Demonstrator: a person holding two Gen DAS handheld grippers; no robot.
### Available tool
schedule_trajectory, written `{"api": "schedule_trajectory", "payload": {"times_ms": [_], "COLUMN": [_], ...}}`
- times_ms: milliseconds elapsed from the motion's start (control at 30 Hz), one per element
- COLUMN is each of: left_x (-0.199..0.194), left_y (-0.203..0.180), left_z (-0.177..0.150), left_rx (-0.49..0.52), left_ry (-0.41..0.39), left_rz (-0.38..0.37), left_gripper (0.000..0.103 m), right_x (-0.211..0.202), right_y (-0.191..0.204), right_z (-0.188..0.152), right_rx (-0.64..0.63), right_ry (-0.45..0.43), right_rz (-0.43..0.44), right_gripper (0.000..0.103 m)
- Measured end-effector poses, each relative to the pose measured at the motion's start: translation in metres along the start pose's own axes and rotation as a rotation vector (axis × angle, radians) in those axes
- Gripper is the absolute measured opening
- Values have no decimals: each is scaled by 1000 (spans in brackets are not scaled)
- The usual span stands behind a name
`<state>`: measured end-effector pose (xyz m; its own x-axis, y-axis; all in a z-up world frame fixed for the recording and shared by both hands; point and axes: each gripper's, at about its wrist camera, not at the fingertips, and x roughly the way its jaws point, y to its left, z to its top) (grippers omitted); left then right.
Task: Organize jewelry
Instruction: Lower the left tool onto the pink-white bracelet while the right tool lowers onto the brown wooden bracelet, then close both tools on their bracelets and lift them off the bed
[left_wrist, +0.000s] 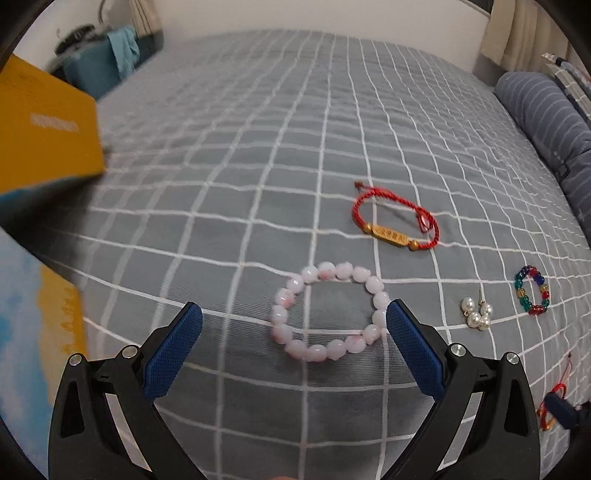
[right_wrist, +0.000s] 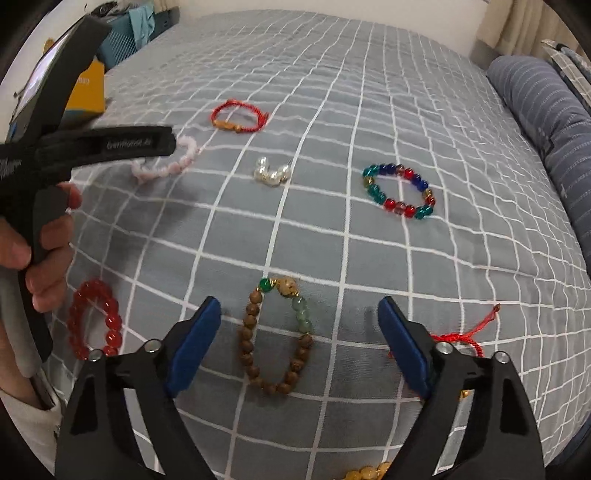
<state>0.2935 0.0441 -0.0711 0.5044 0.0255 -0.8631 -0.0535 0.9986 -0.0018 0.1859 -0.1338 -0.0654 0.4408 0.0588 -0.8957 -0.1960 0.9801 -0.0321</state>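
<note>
Left wrist view first: the left gripper (left_wrist: 294, 325) hung over the pale pink round-bead bracelet (left_wrist: 330, 311), jaws spread wide and gripping nothing. The bracelet lay flat on the grey white-checked bed sheet (left_wrist: 258, 147), and the right-hand blue pad sat just beside its right edge, while the left pad was well off to the side. I'd say the good way to do this was to shift so one side of the bead ring lands between the pads, then pinch just that strand instead of trying to span the whole loop. The soft bed would give, so pressing down gently seemed wise.

Nearby were a red cord bracelet with a gold bar charm (left_wrist: 395, 219), a cluster of white pearl earrings (left_wrist: 476, 314) and a small multicoloured glass-bead bracelet (left_wrist: 532, 291), all clear of the jaws. A yellow cardboard box (left_wrist: 44, 129) stood at the left, probably where things go.

Right wrist view: the right gripper (right_wrist: 299, 325) straddled a brown wooden-bead bracelet with green stones (right_wrist: 277, 336), jaws released, touching nothing. Same advice there. A red translucent bead bracelet (right_wrist: 94, 319) lay close by the left pad, and a thin red string (right_wrist: 465, 336) ran behind the right finger, so that could snag.
</note>
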Motion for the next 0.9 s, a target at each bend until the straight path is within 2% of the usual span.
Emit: {"api": "schedule_trajectory", "payload": {"times_ms": [133,267,400,500,667,733,767,867,900], "left_x": [9,15,16,16,15,13,12,11,11], "left_y": [1,1,1,1,-3,-4,-4,-2,-1], "left_z": [0,-1,-1,-1,-2,-3,-3,-3,-3], "left_rx": [-2,0,6,3,20,29,29,29,29], "left_ry": [8,10,9,20,18,18,17,19,18], "left_rz": [18,17,12,-5,28,38,44,56,69], "left_gripper": [97,97,96,86,67,52,48,29,18], "right_x": [10,16,16,16,14,13,13,12,12], "right_y": [-3,-3,-3,-2,1,5,7,9,10], "right_z": [-1,-1,0,1,0,0,0,-1,-1], "right_rx": [20,32,42,44,29,14,8,-1,-2], "right_ry": [38,54,58,58,49,41,38,32,30], "right_rz": [24,34,46,50,34,26,18,1,-3], "right_gripper": [68,65,54,42,23,17,17,17,16]}}
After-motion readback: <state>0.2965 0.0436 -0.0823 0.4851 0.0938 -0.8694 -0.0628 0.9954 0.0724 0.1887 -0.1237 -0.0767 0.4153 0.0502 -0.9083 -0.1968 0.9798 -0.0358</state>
